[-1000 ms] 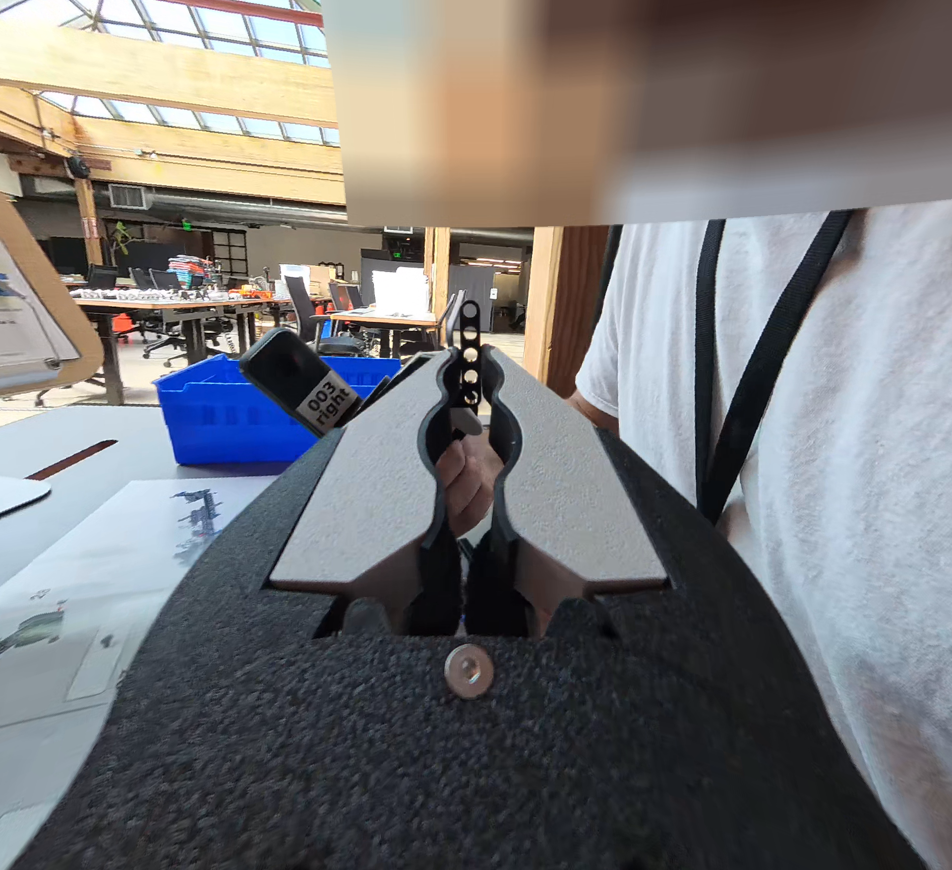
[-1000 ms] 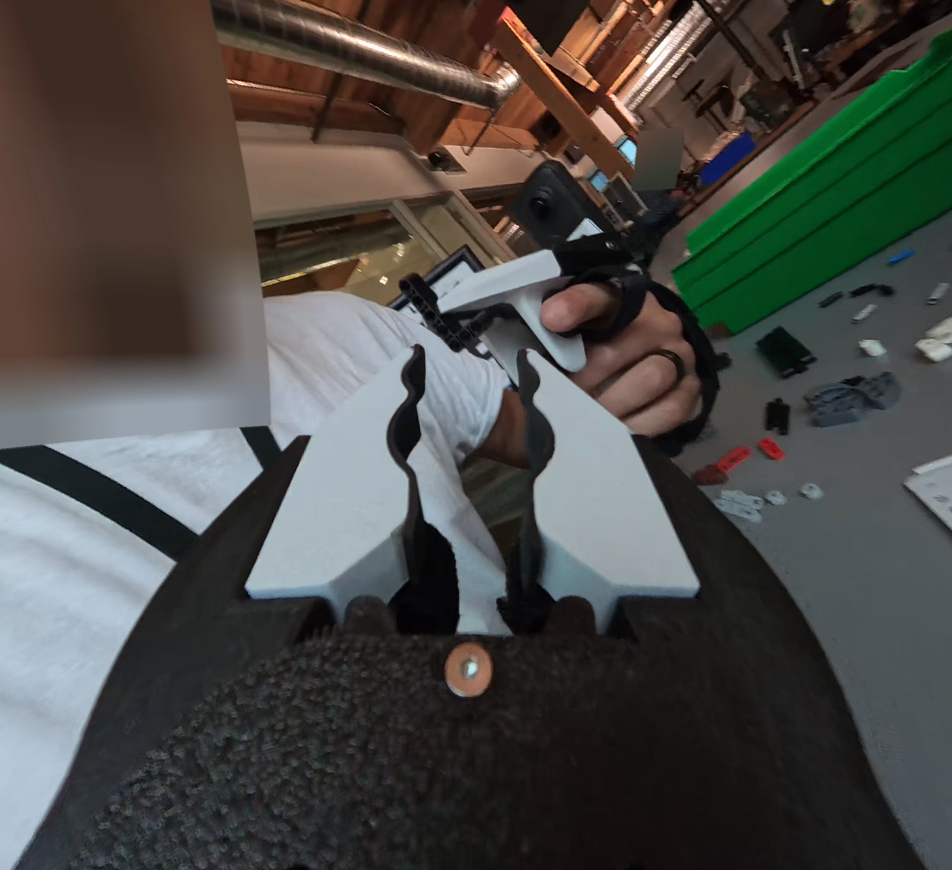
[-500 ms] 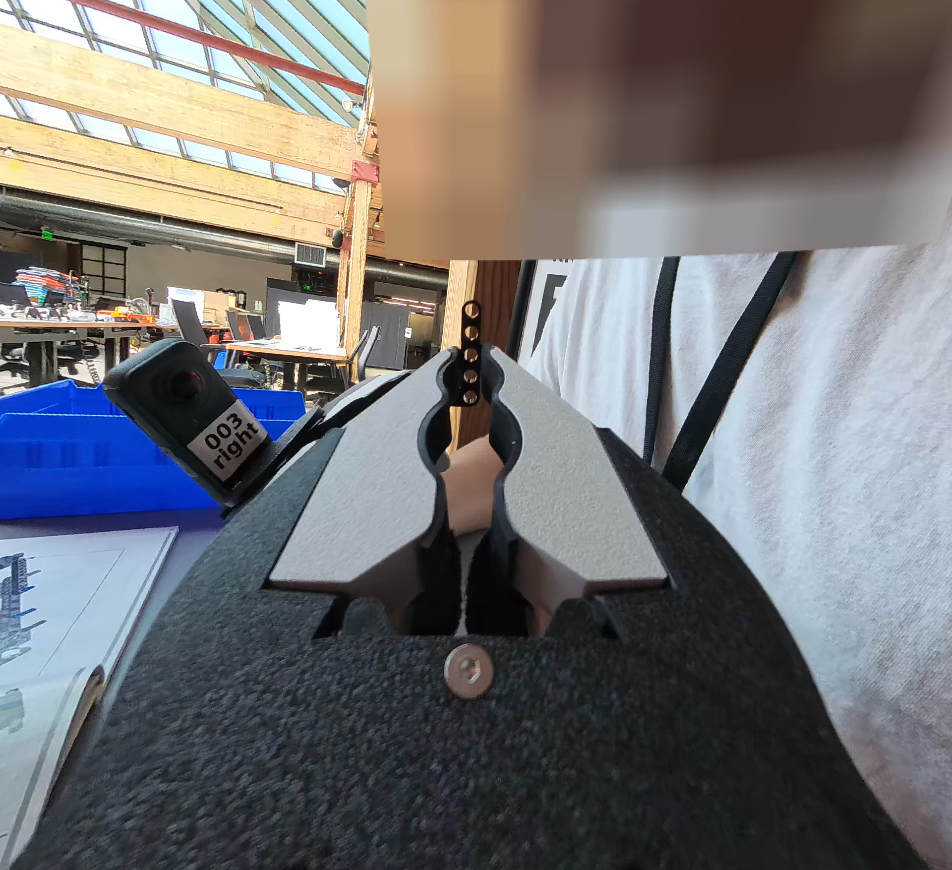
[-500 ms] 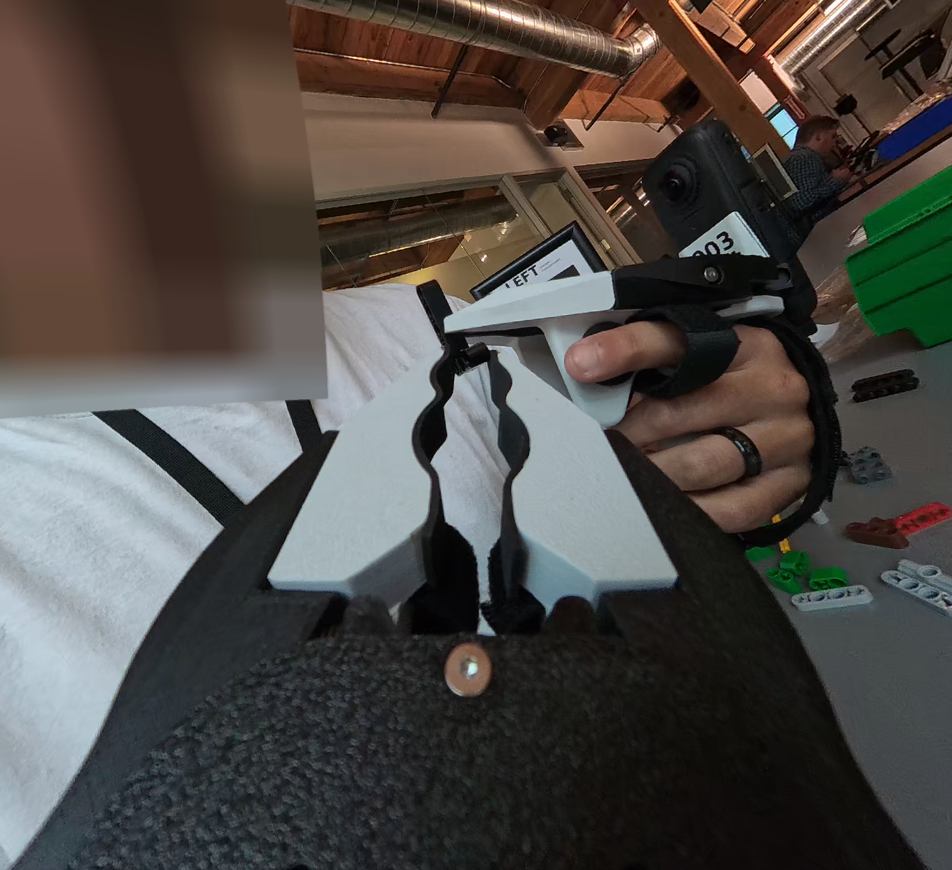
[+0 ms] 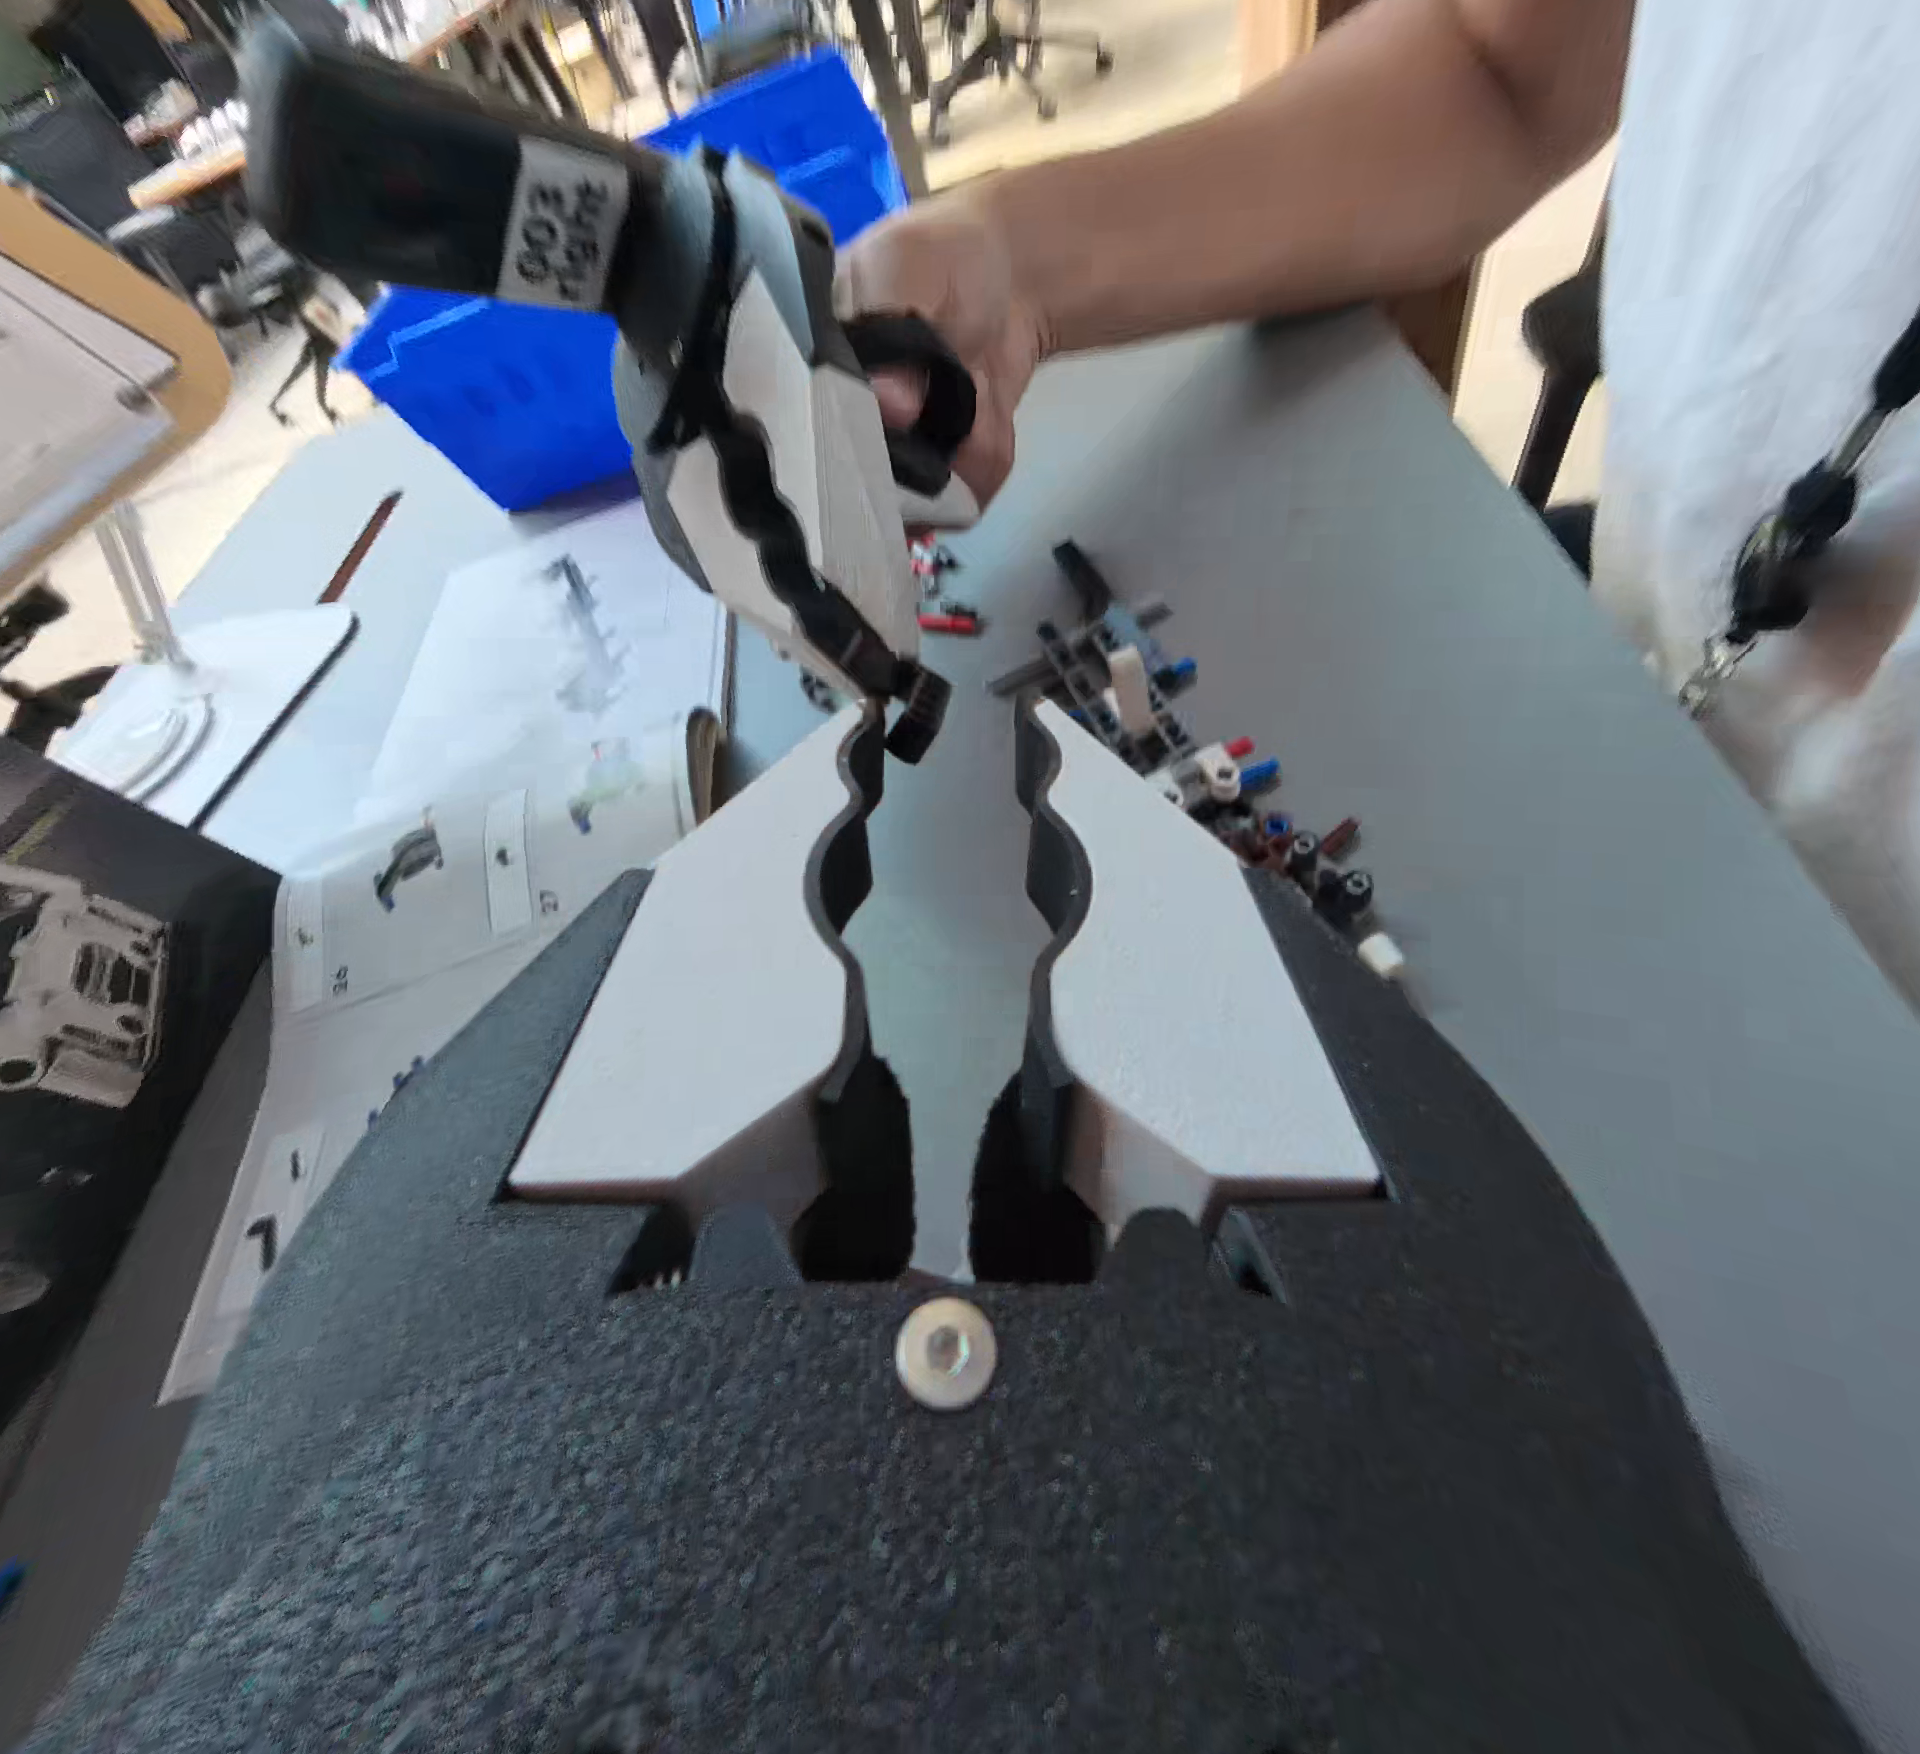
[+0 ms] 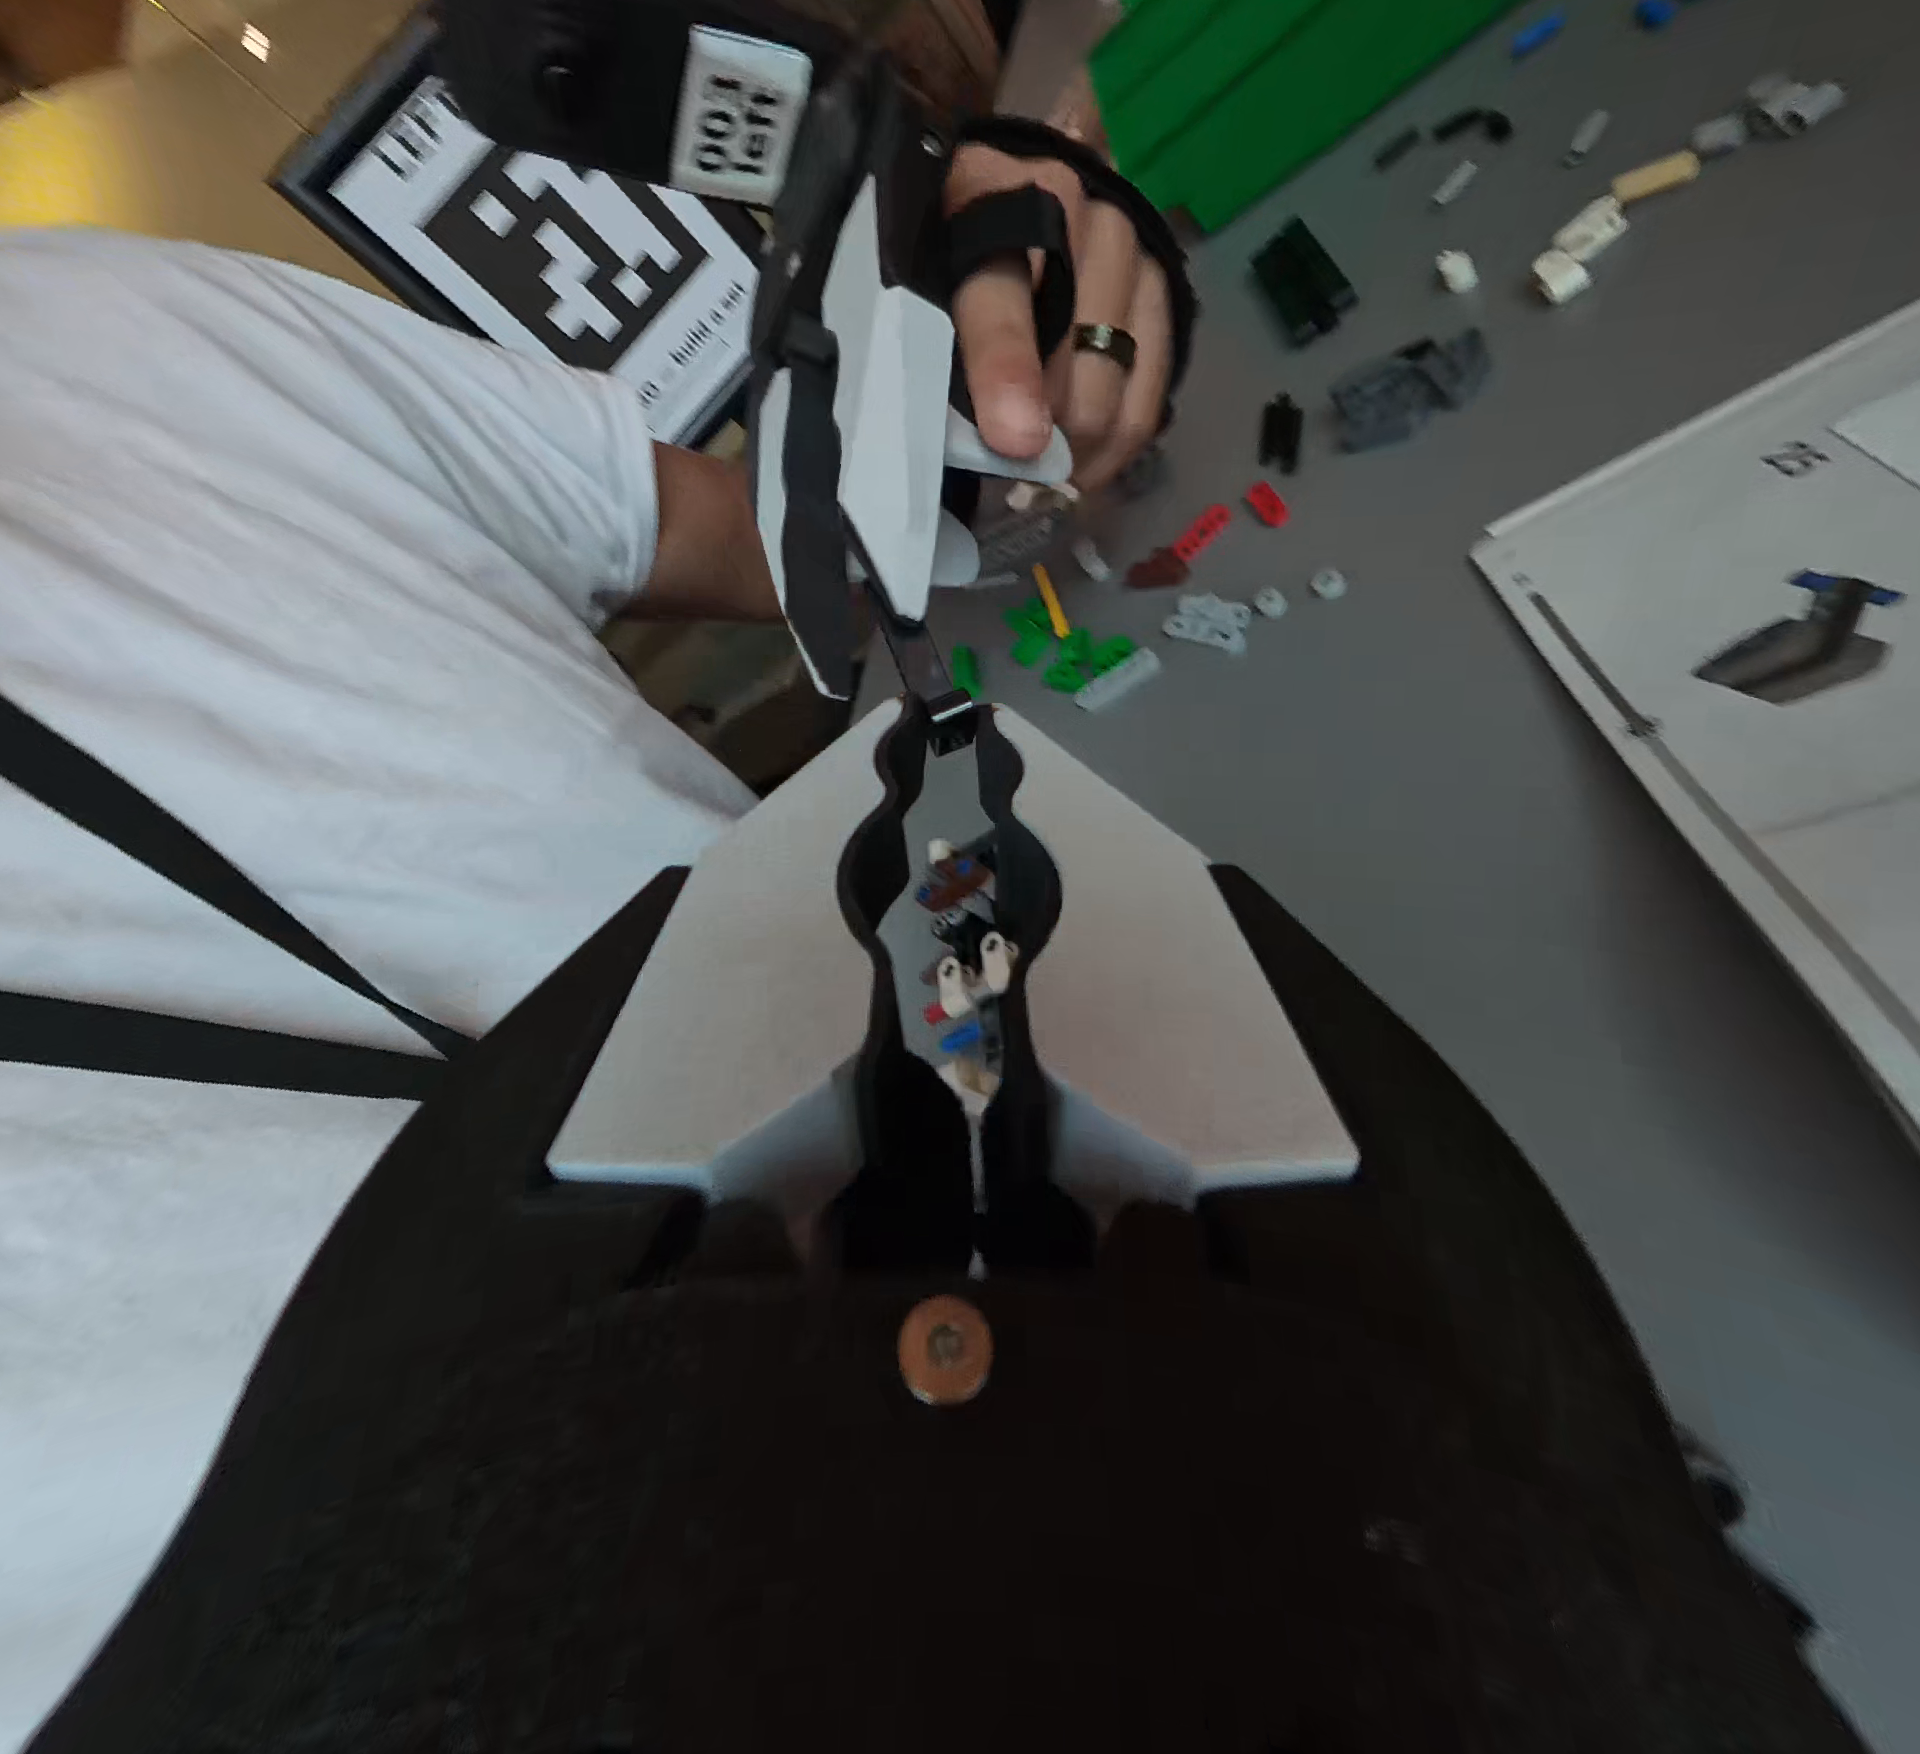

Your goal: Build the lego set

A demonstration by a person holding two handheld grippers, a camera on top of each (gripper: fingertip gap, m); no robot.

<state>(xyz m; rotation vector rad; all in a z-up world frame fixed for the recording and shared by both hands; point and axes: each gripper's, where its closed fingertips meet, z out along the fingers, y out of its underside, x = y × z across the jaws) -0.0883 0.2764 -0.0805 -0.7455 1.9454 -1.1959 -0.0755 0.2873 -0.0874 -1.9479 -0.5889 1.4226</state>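
In the left wrist view my left gripper [image 5: 945, 717] is open over the grey table [image 5: 1455, 665], its pads well apart. My right gripper [image 5: 873, 665] comes in from the upper left, and a black beam [image 5: 914, 717] at its tip hangs between my left fingertips, close to the left one and not pressed by either. In the right wrist view my right gripper [image 6: 948, 722] is shut on the end of the black beam [image 6: 914, 655]. The beam runs up between the parted fingers of my left gripper [image 6: 868, 634].
A partly built model [image 5: 1112, 665] and loose small pieces [image 5: 1299, 852] lie on the table, with an open booklet [image 5: 520, 769] and a blue bin [image 5: 499, 385] to the left. A green bin [image 6: 1299, 21], green pieces [image 6: 1070, 655] and a person in a white shirt [image 6: 312, 561] are close by. My left and right fingertips are right by each other.
Both grippers swung down from facing the person toward the table. My right gripper closed on the black beam that the left was holding, and my left gripper opened off it.
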